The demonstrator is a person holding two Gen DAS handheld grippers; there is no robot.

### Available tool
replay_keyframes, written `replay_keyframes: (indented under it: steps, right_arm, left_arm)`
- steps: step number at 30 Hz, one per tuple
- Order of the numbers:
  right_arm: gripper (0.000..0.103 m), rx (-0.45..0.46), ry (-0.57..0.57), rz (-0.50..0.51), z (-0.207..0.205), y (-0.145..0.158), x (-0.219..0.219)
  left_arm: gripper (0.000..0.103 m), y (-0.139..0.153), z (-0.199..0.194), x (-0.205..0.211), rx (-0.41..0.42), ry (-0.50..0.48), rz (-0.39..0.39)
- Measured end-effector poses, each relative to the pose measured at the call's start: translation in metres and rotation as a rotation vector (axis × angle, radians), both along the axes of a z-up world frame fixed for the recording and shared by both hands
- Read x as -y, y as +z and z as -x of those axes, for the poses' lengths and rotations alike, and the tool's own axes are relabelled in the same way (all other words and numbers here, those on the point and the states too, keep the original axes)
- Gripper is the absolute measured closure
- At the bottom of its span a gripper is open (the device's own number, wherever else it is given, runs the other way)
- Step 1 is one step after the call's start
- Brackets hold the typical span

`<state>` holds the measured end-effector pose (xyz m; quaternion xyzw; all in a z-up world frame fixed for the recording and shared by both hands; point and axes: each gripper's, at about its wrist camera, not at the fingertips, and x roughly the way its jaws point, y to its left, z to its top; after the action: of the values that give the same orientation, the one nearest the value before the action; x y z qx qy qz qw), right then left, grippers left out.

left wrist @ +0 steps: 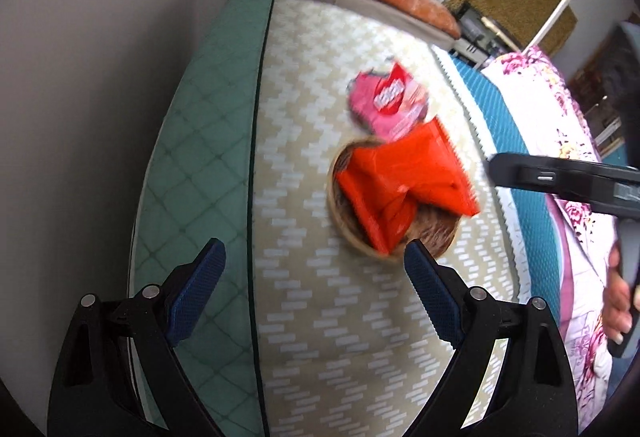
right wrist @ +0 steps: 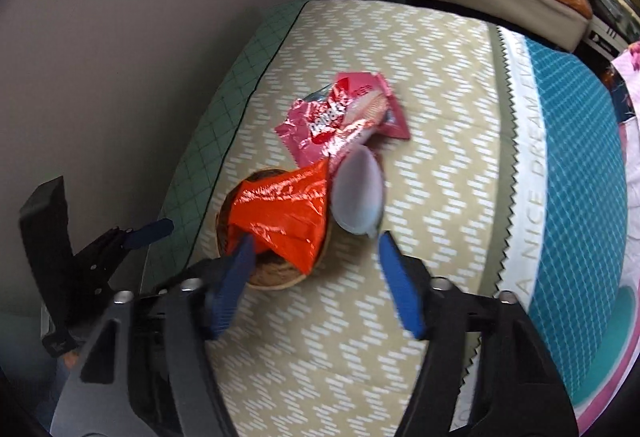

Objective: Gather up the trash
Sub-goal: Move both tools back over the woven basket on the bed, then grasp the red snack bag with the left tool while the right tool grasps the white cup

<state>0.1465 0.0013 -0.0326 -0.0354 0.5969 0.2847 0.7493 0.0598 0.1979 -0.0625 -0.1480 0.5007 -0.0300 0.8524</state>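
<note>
Here, on the bed (right wrist: 400,37): orange wrapper (right wrist: 280,213) half inside the small bowl (right wrist: 280,279), pink wrapper (right wrist: 344,117) just behind the bowl, white spoon (right wrist: 358,197) beside it. All light, thin, slippery foil, probably; best pinched at a crumpled edge. Right gripper (right wrist: 316,277) and left gripper (left wrist: 316,293) both spread, holding nothing.

The left gripper (left wrist: 316,277) points steeply downward, its blue-padded jaws spread wide with nothing between them. The right gripper (right wrist: 316,269) also tilts steeply down, jaws parted and no pad pressing on anything; in the left wrist view its black body reaches in from the right edge, with the fingers (left wrist: 618,301) of the person's hand wrapped around its handle. In the right wrist view the left gripper shows low at the left edge, a blue pad visible.
</note>
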Motion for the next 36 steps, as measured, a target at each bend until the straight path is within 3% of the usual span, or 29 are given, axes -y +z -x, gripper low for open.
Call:
replay_keyframes:
  steps: [6,15,16,17,18,19,27,31,36]
  right_arm:
    - [0.055,-0.018,-0.064,-0.012,-0.016,-0.004,0.011]
    - [0.055,-0.061,-0.138,-0.014,-0.029,-0.014,0.048]
    - [0.055,-0.063,-0.140,-0.014,-0.030,-0.016,0.050]
    - [0.055,-0.067,-0.143,-0.015,-0.032,-0.018,0.051]
    - [0.055,-0.070,-0.144,-0.016,-0.033,-0.019,0.051]
    - [0.055,-0.072,-0.144,-0.018,-0.035,-0.021,0.051]
    - [0.055,-0.089,-0.118,-0.033,-0.052,-0.046,0.035]
    - [0.055,-0.071,-0.108,-0.026,-0.060,-0.056,0.026]
    - [0.055,-0.019,-0.072,-0.014,-0.058,-0.064,0.007]
  left_arm:
    - [0.016,0.016,-0.017,0.027,0.082,-0.142,-0.058]
    - [0.019,-0.007,-0.046,0.073,0.078,-0.337,-0.215]
    - [0.020,-0.010,-0.047,0.074,0.077,-0.343,-0.222]
    - [0.038,-0.014,-0.048,0.076,0.074,-0.347,-0.223]
    - [0.051,-0.017,-0.050,0.075,0.057,-0.348,-0.207]
    - [0.058,-0.021,-0.053,0.073,0.037,-0.344,-0.178]
    - [0.060,-0.004,-0.049,0.035,0.052,-0.231,-0.002]
    - [0.060,0.015,-0.047,0.017,0.097,-0.174,0.006]
    - [0.060,0.018,-0.052,0.000,0.106,-0.111,0.033]
